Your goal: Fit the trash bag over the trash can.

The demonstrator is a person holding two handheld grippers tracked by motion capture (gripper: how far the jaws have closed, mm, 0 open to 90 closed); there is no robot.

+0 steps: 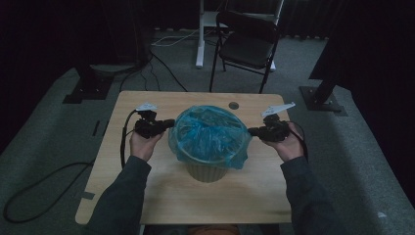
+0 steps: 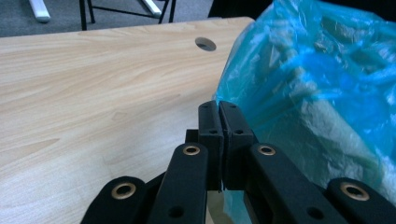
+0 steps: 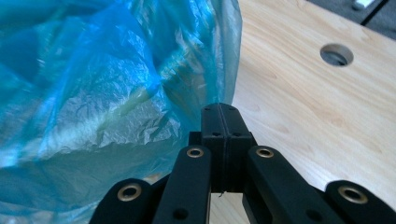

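With both the left gripper (image 1: pixel 169 123) and right gripper (image 1: pixel 251 131) clenched at the blue bin liner's (image 1: pixel 210 132) edge mid-frame, whether pinching film we can't tell, we'd pull outward evenly so the ribbed bin (image 1: pixel 206 172) stays put.

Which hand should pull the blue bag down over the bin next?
Probably either one. The left gripper and right gripper sit shut at opposite edges of the blue bag on the bin, equally near; whether either pinches plastic is unclear.
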